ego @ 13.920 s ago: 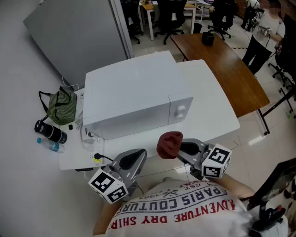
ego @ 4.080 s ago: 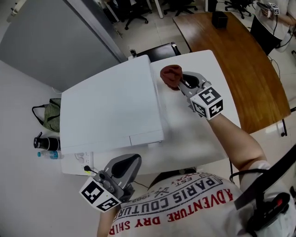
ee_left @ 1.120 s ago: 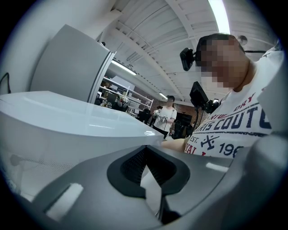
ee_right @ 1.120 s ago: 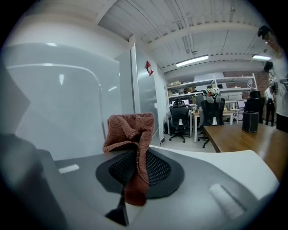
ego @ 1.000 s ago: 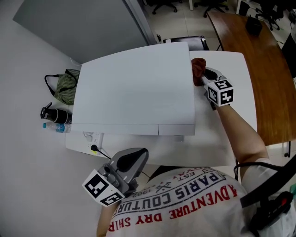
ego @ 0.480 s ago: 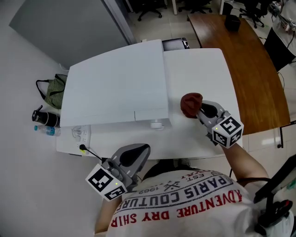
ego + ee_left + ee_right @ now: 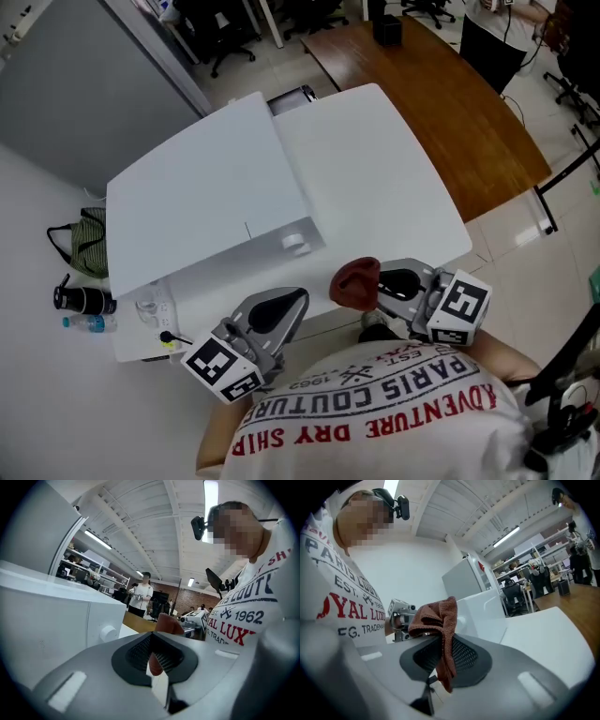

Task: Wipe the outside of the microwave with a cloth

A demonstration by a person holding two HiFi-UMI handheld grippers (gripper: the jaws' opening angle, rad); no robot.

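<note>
One microwave point(image 7: 202, 202), one cloth point(image 7: 355, 281). Two tables: white table point(image 7: 375, 178), wooden table point(image 7: 450, 112). My two tongs: left gripper point(image 7: 286, 305), right gripper point(image 7: 380, 284). Off the white table's left edge: one bag point(image 7: 82, 246), one flask point(image 7: 82, 300), one bottle point(image 7: 84, 322).

Light: bright, even, from ceiling strip lights point(image 7: 211, 496).
Glare: microwave top point(image 7: 197, 202) washed white; shadows faint.
Distortion: gripper views fisheye, corners black.
Focus: head view crisp throughout.

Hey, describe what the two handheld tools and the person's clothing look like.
The left tool and right tool are smooth grey shells with dark ribbed inner pads. Each carries a white cube with black square markers. The person wears a white T-shirt with red lettering.
</note>
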